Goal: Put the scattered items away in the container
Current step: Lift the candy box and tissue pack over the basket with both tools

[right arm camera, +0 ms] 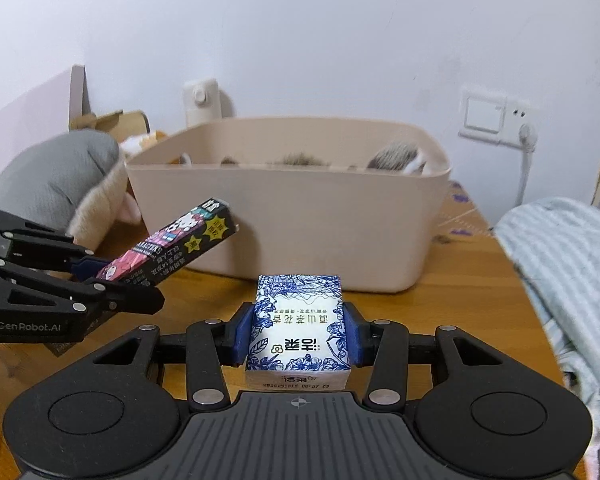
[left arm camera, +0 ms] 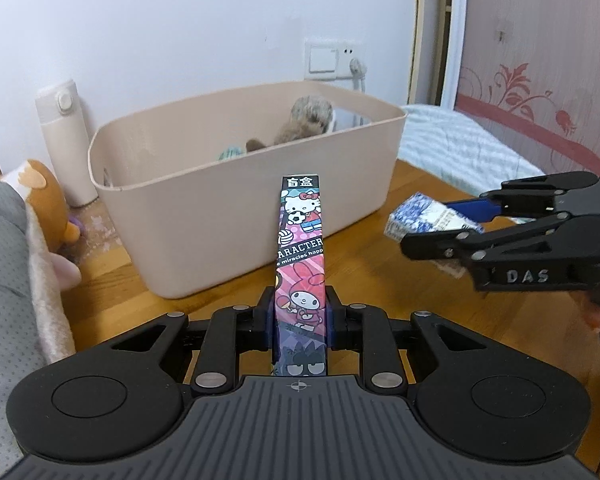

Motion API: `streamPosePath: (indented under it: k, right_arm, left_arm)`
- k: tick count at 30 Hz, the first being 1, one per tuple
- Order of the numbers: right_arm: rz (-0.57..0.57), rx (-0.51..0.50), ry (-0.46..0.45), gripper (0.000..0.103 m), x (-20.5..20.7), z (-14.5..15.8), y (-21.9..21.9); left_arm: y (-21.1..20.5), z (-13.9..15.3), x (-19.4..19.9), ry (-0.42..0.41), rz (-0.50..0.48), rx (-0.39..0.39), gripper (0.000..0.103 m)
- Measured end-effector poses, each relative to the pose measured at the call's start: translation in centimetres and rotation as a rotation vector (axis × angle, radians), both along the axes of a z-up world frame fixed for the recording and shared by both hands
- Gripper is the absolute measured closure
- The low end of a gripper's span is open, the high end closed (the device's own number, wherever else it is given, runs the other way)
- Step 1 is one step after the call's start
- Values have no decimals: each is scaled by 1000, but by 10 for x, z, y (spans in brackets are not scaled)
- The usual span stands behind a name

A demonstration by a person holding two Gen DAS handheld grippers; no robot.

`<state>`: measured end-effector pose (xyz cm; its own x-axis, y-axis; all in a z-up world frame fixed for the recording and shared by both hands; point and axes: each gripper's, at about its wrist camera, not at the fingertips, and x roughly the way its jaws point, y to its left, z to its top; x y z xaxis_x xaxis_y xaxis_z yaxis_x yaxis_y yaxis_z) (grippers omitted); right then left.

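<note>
Pinching a long cartoon box (left arm camera: 300, 264) nearly shut, the left gripper (left arm camera: 300, 320) holds it clear of the table (left arm camera: 228, 300). Beside it, the right gripper (right arm camera: 298, 332) clamps a tissue pack (right arm camera: 298, 324), both near the bin (right arm camera: 300, 216).

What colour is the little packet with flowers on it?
The tissue packet is white with blue flowers, clearest in the right wrist view.

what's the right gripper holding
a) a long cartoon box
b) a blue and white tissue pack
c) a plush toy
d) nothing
b: the right gripper has its fingers pressed on both sides of the blue and white tissue pack, short of the beige bin; the long cartoon box is in the left gripper.
</note>
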<state>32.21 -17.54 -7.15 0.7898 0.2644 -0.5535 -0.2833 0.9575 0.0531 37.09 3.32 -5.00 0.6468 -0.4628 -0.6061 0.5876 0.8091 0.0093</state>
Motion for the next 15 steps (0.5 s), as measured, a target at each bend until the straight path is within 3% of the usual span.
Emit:
streamPosePath:
  k: [15]
  right_arm:
    - [-10, 25, -102, 60, -19, 50, -16]
  left_arm:
    - [-2, 46, -26, -95, -15, -33, 80]
